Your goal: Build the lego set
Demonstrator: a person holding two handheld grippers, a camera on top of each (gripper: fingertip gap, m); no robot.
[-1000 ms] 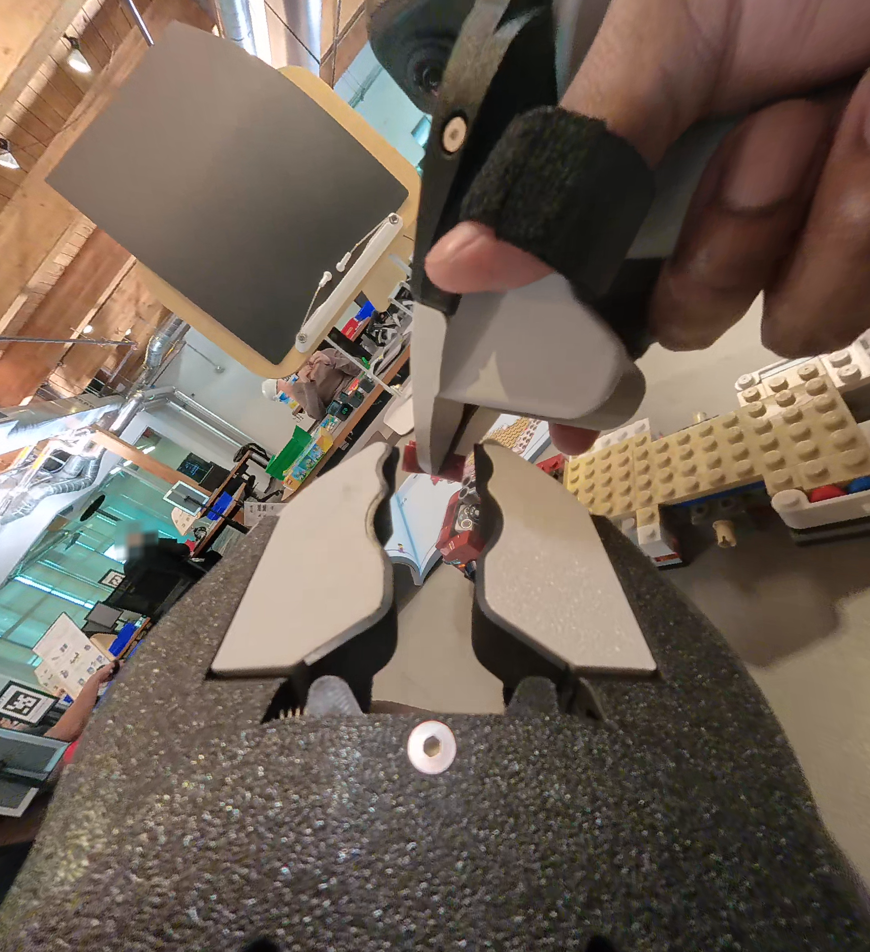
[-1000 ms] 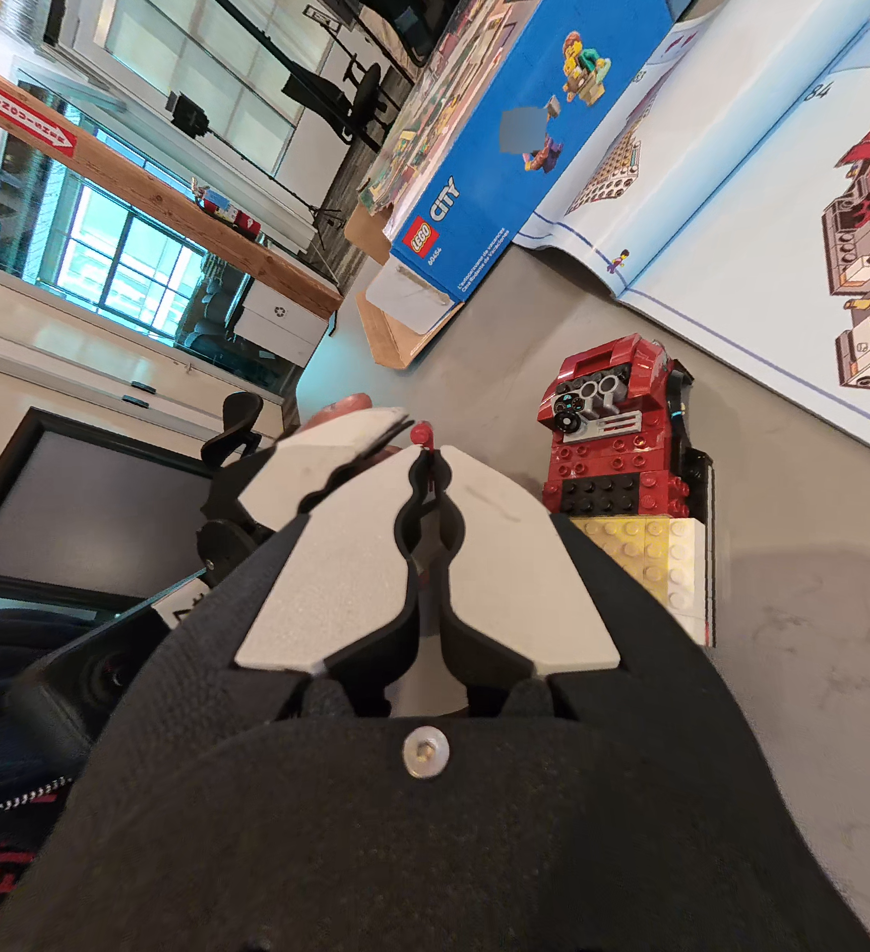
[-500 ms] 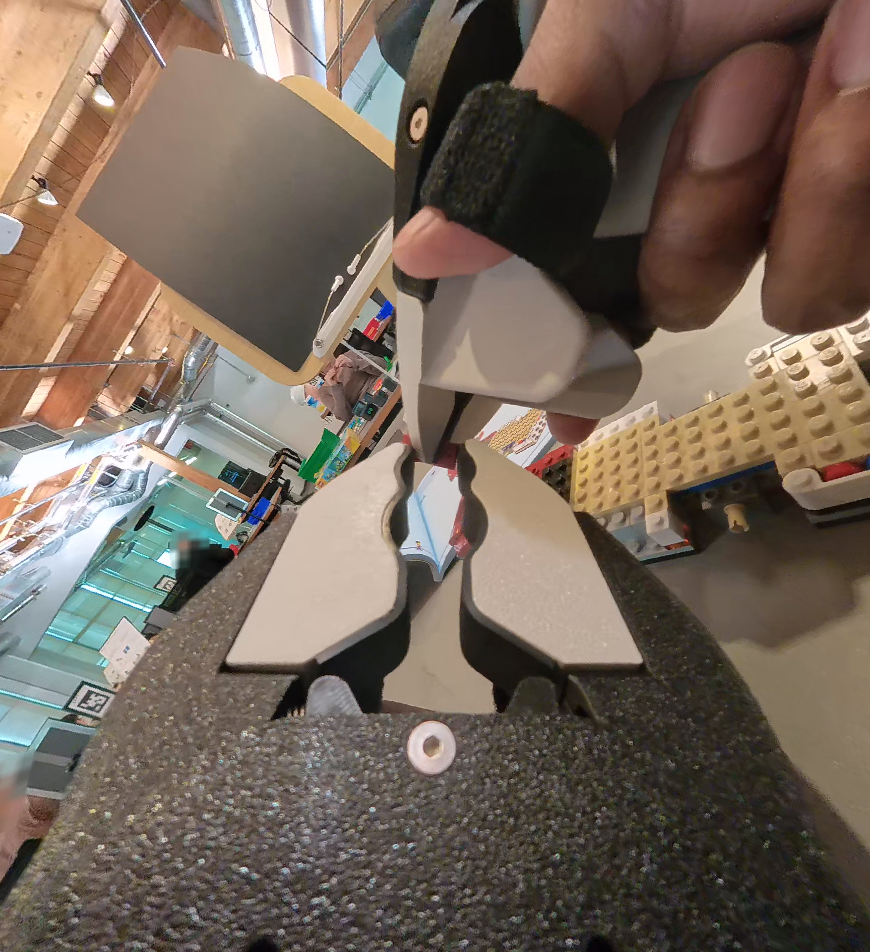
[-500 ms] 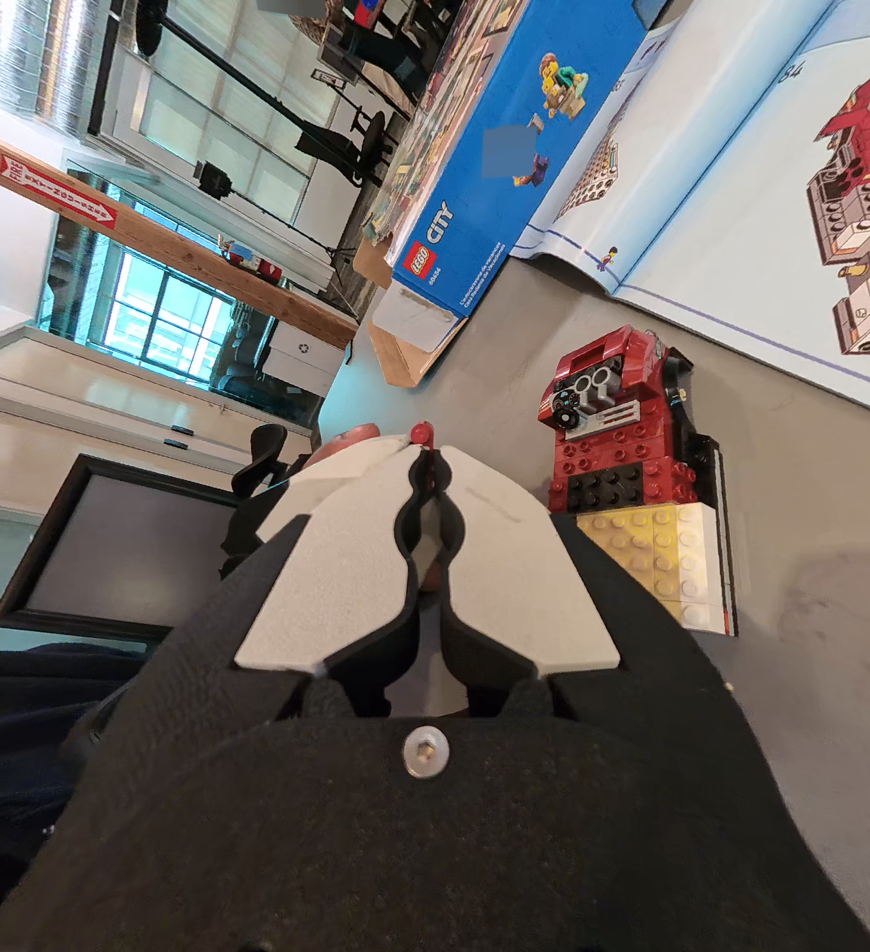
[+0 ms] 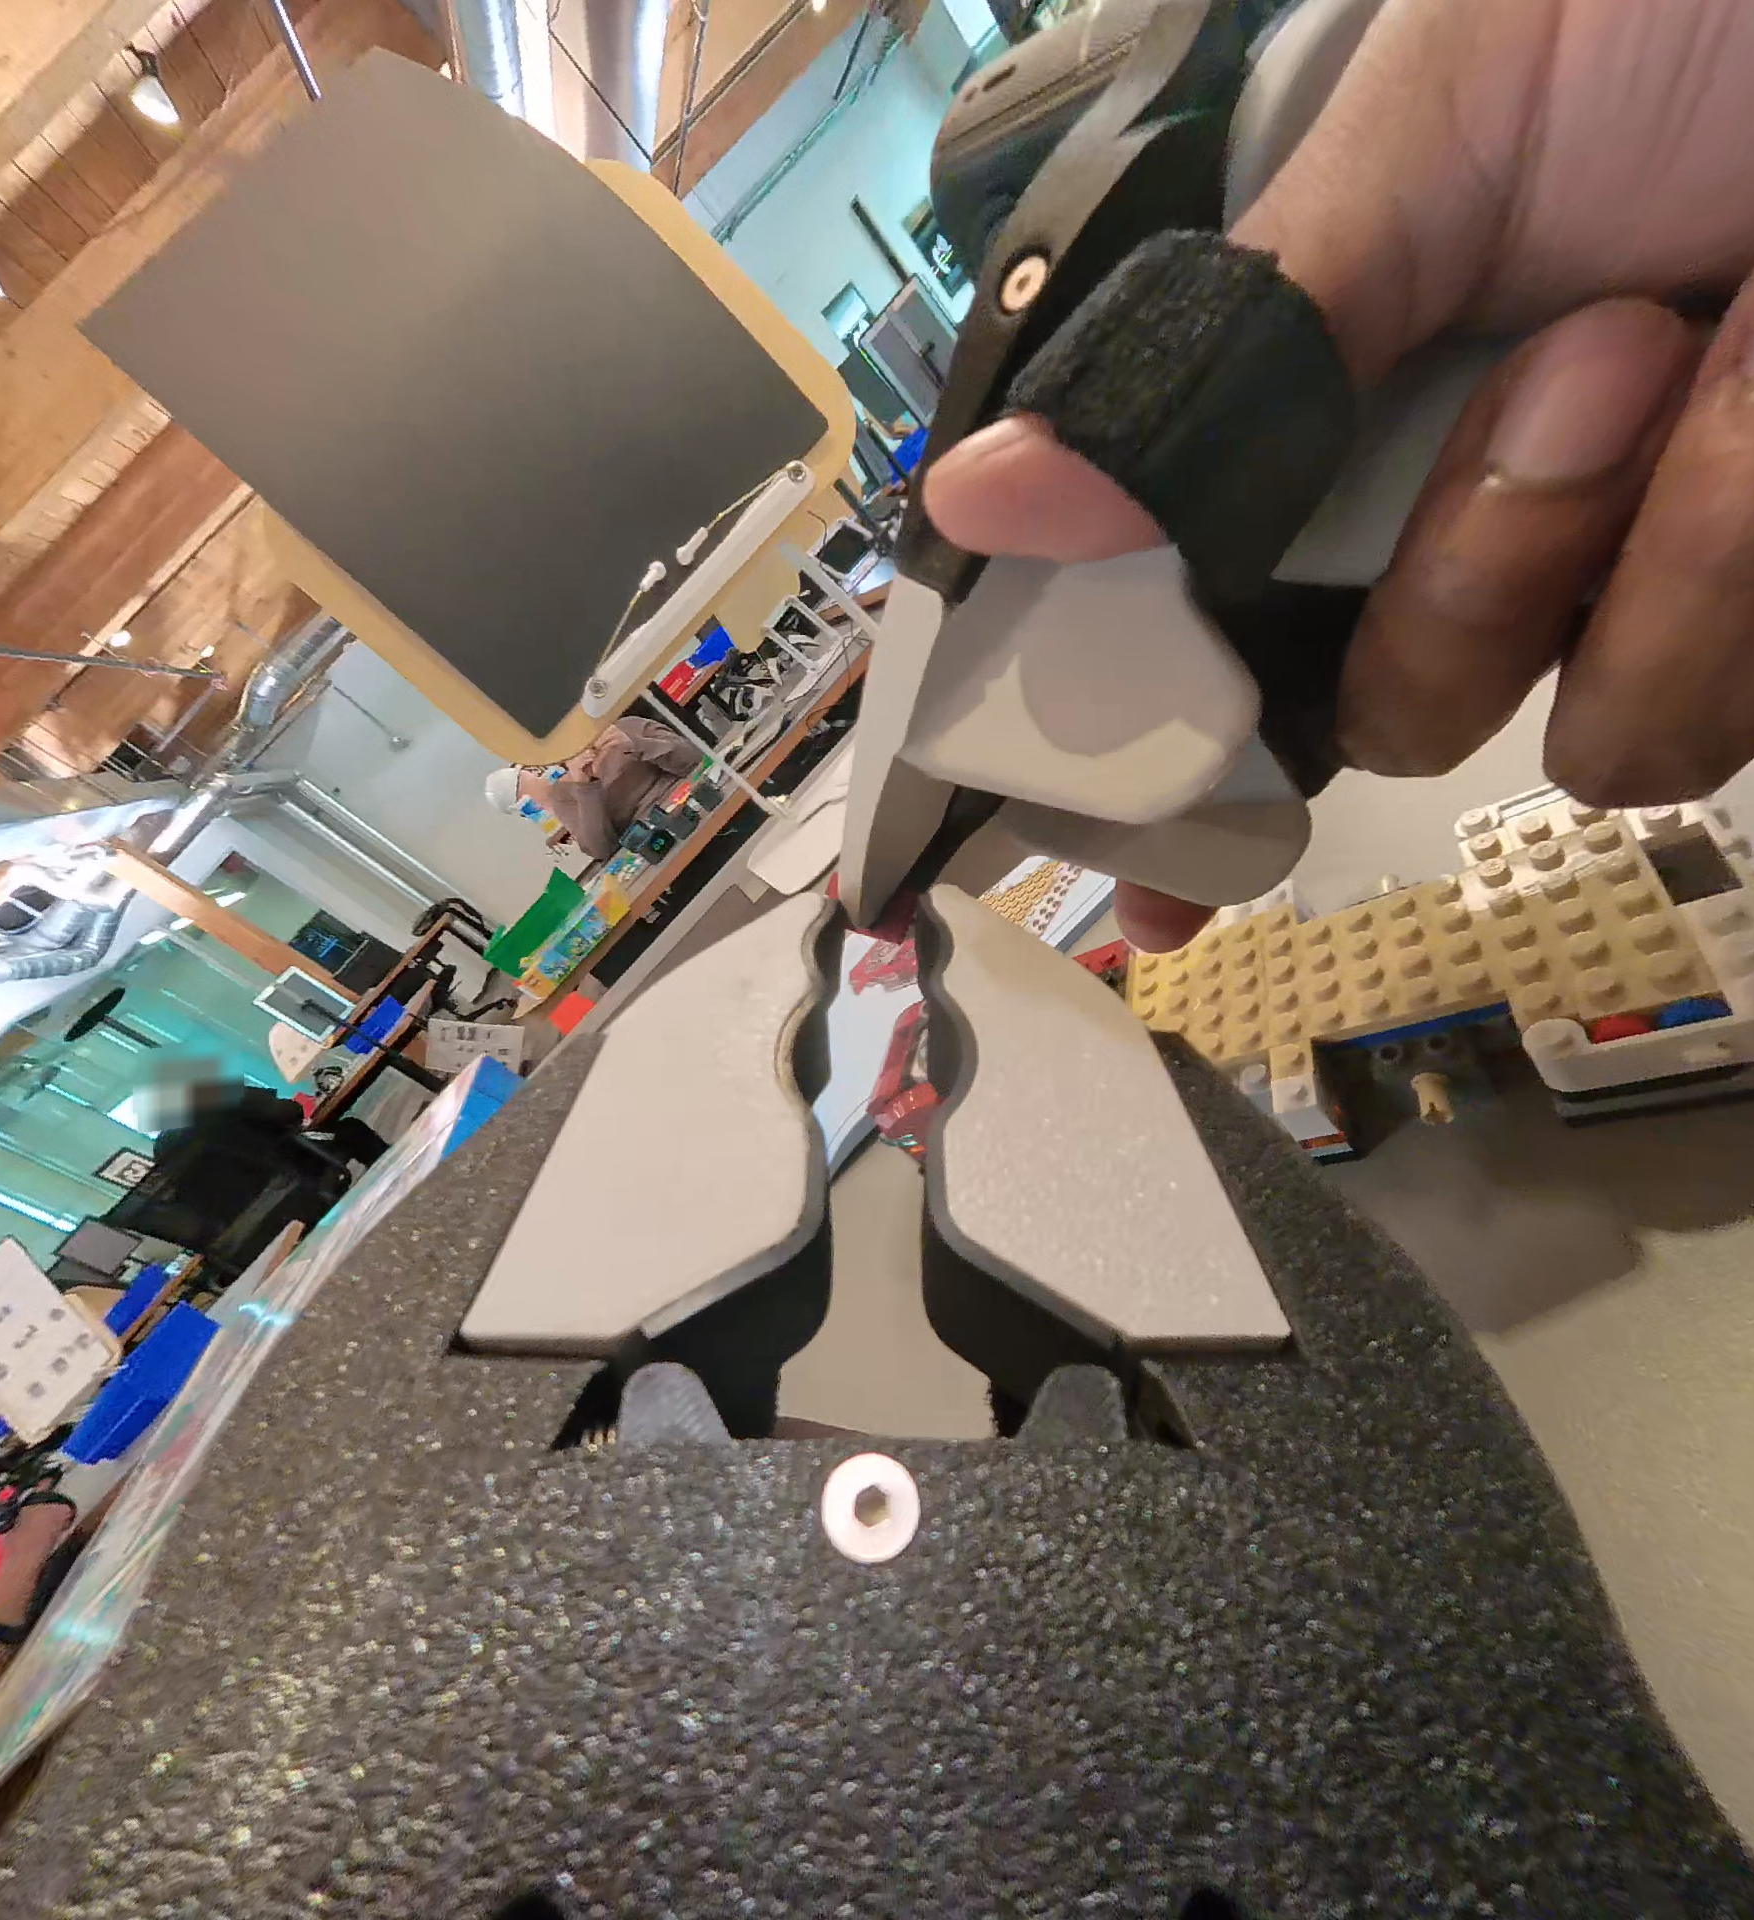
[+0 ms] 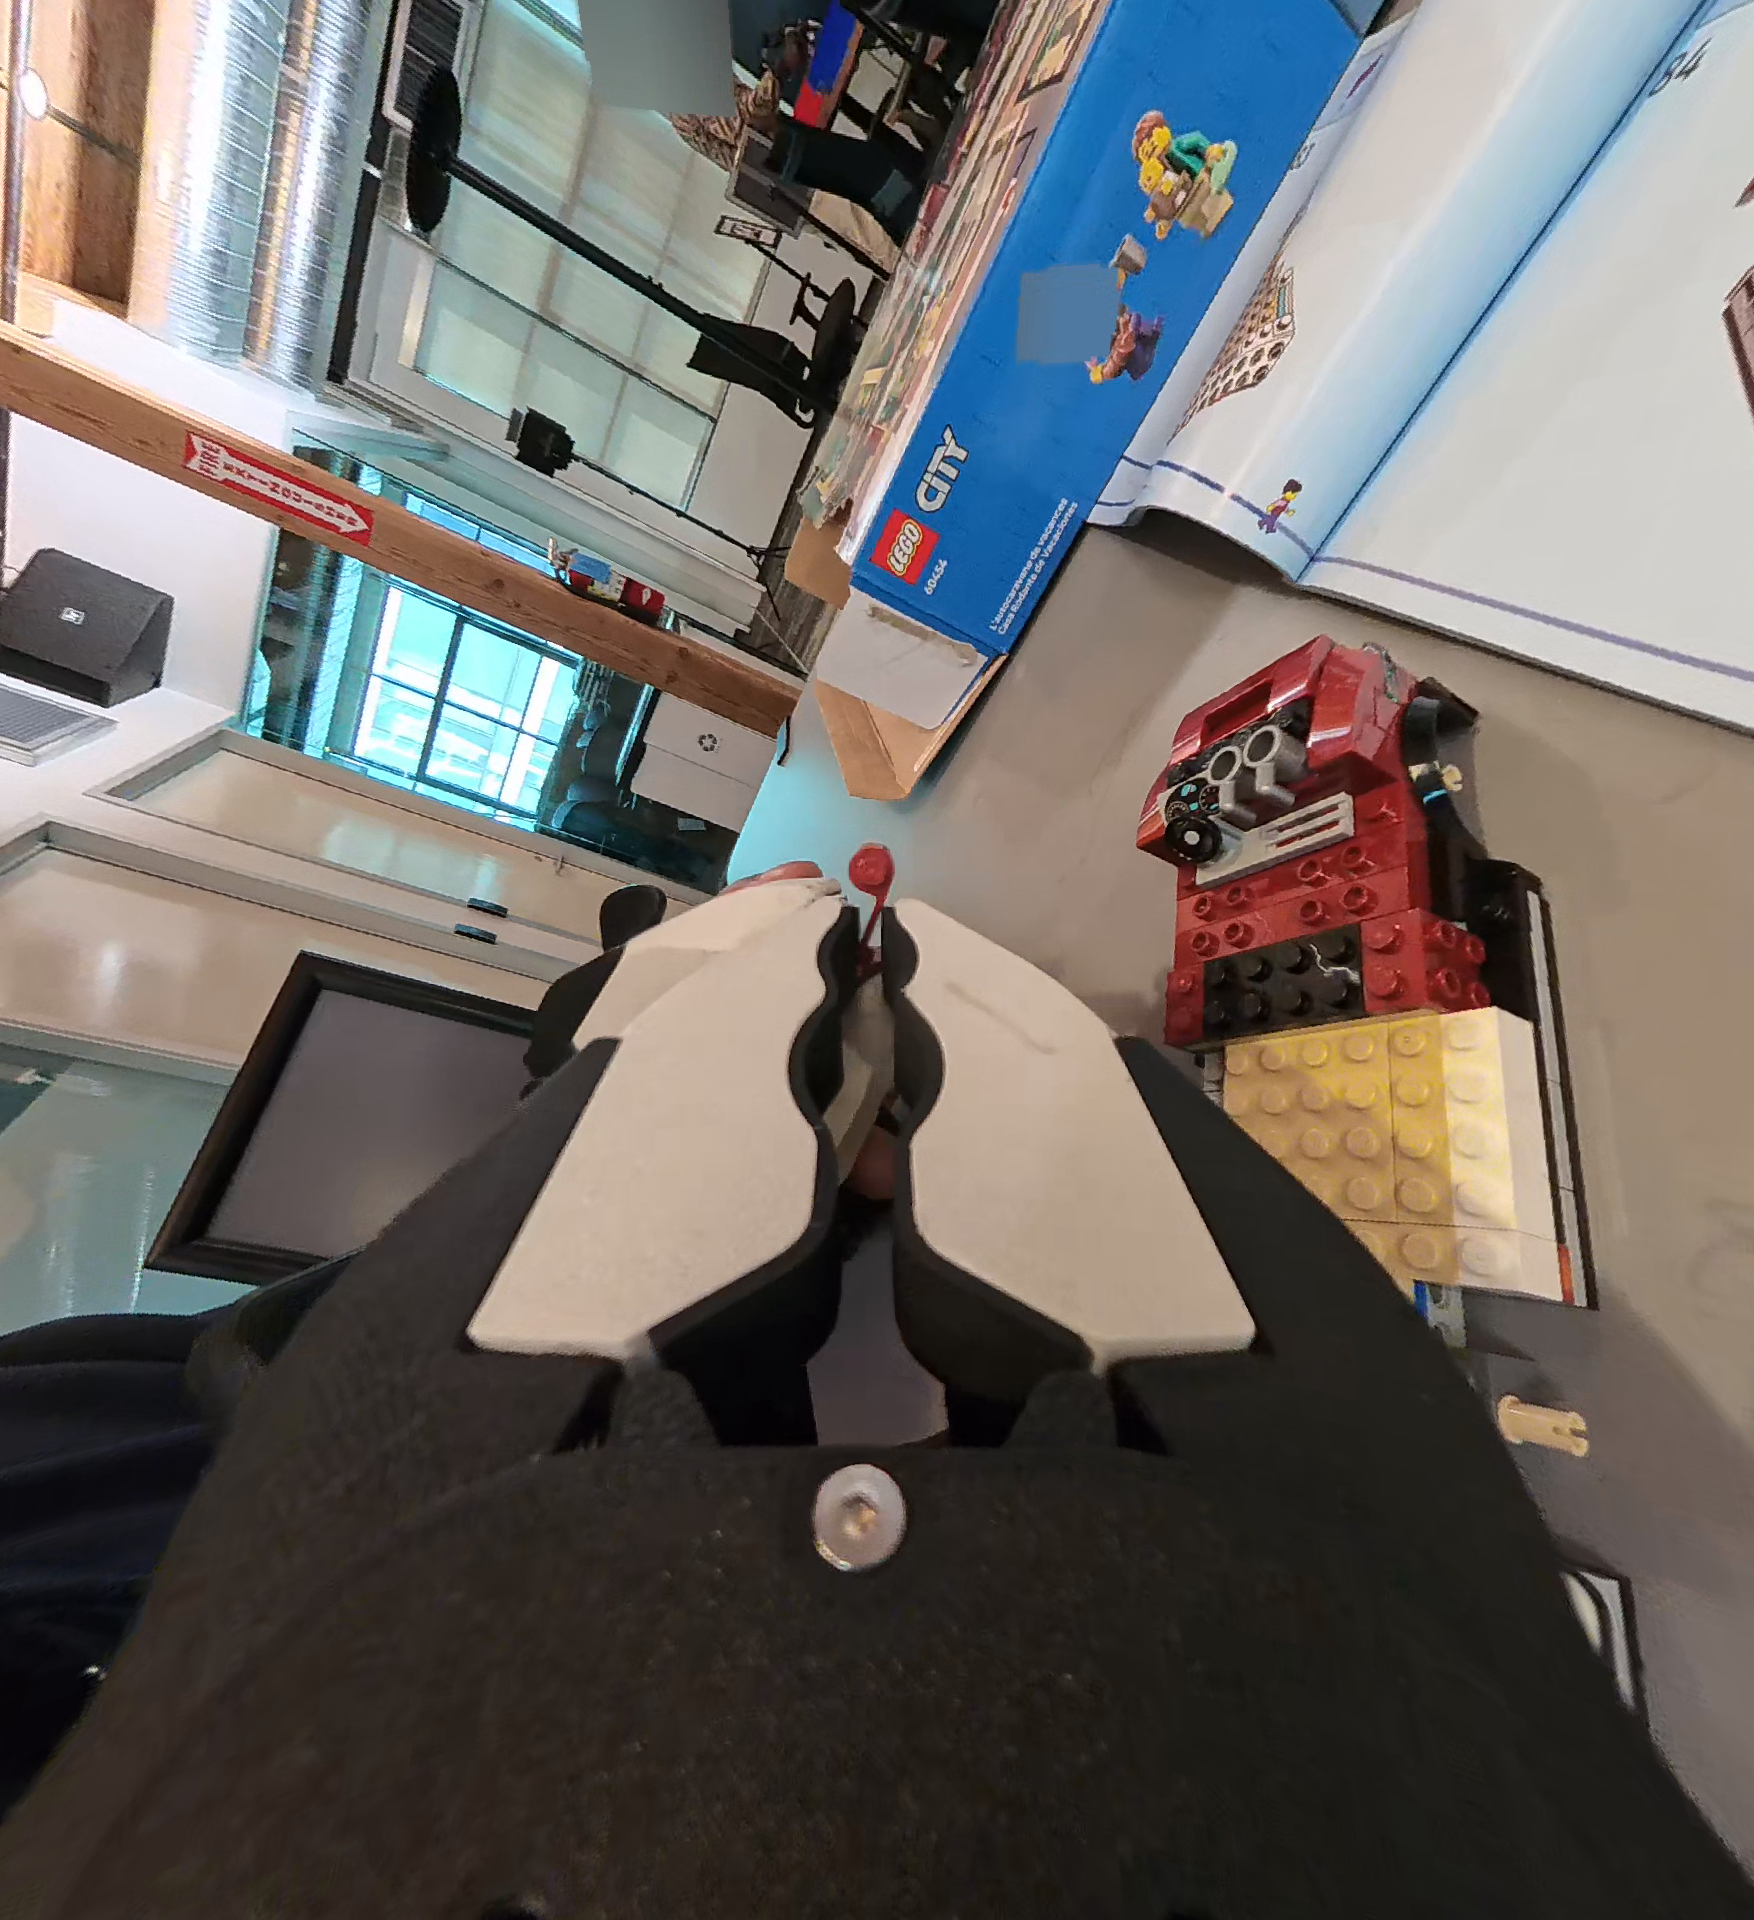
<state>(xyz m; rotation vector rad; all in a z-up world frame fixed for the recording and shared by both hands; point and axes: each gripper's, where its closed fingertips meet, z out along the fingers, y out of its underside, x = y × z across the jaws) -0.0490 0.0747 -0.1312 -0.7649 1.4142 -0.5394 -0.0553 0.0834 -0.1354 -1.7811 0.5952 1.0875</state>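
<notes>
My left gripper point(image 5: 878, 914) is tilted up off the grey table, its fingertips closed in on a small red piece point(image 5: 899, 920). The tip of my right gripper point(image 5: 868, 883) also sits in that narrow gap, coming down from above with a hand point(image 5: 1579, 364) on it. In the right wrist view the red piece point(image 6: 870, 868) is a thin stalk with a round head sticking out past my right gripper point(image 6: 865, 914). The right jaws stand a slit apart, with a dark gap beside the stalk. A left finger point(image 6: 738, 920) shows just behind them.
A tan and white brick build point(image 5: 1475, 956) stands on the table at the right. A red brick build point(image 6: 1309, 862) on yellow bricks point(image 6: 1372, 1132) lies near a blue box point(image 6: 1039, 343) and an open instruction booklet point(image 6: 1538, 364). A tan peg point(image 6: 1543, 1432) lies loose. Left and right tips are no more than a few centimetres apart. Between my left fingertips and the tan peg point(image 6: 1543, 1432) there is roughly 11 cm.
My left jaws have closed in from wide to narrow around the red piece and the right gripper's tip. My right jaws, tight on the stalk before, have parted slightly.
</notes>
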